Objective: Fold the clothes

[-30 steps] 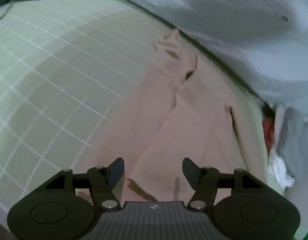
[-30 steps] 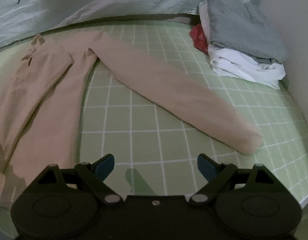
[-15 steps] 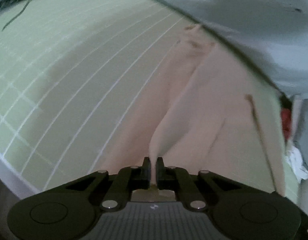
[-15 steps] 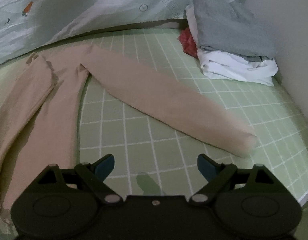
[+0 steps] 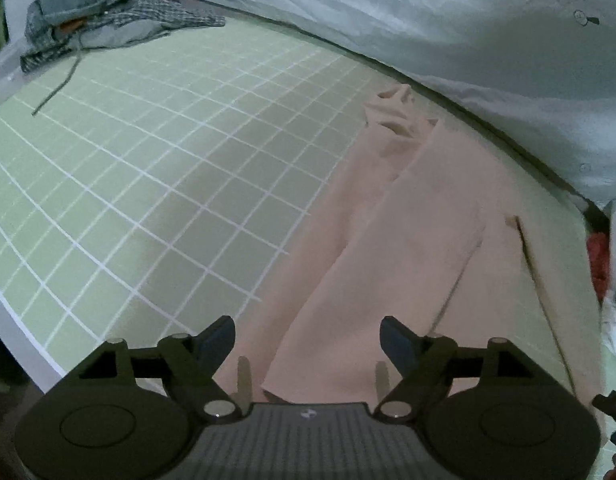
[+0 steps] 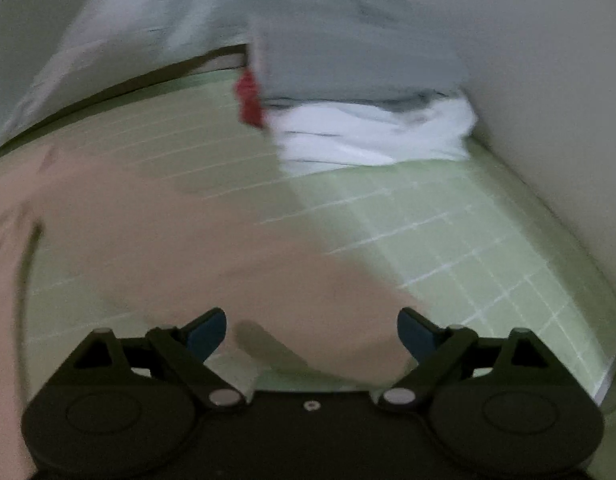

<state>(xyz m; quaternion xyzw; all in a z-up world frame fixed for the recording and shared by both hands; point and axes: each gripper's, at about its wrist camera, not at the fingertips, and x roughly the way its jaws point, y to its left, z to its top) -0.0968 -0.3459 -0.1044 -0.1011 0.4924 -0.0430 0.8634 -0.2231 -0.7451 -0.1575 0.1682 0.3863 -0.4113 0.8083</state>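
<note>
A pair of beige trousers (image 5: 392,264) is lying spread on a green gridded mat (image 5: 156,168), running in the left wrist view from a rumpled waistband at upper centre down to the bottom edge, one leg folded lengthwise over the other. The left gripper (image 5: 307,338) is hanging over the near end of that leg at lower centre, its jaws having just been opening; they are standing wide apart with the cloth lying below and between them, and the blue pads (image 5: 218,336) are pressing on nothing. A heap of grey and checked clothes (image 5: 96,16) is sitting in the upper left corner, and a pale bedsheet printed with carrots (image 5: 448,12) is filling the upper right.

The right wrist view is blurring heavily. The right gripper (image 6: 312,330) is also standing wide open at the bottom of the frame, the rounded end of the other trouser leg (image 6: 228,256) lying just ahead of and between its jaws; whether a pad is brushing the fabric cannot be told through the smear. A folded stack (image 6: 368,120), grey on top, white beneath and a red piece at its left side, is resting on the mat at upper centre, against a pale wall (image 6: 548,100) along the right.
</note>
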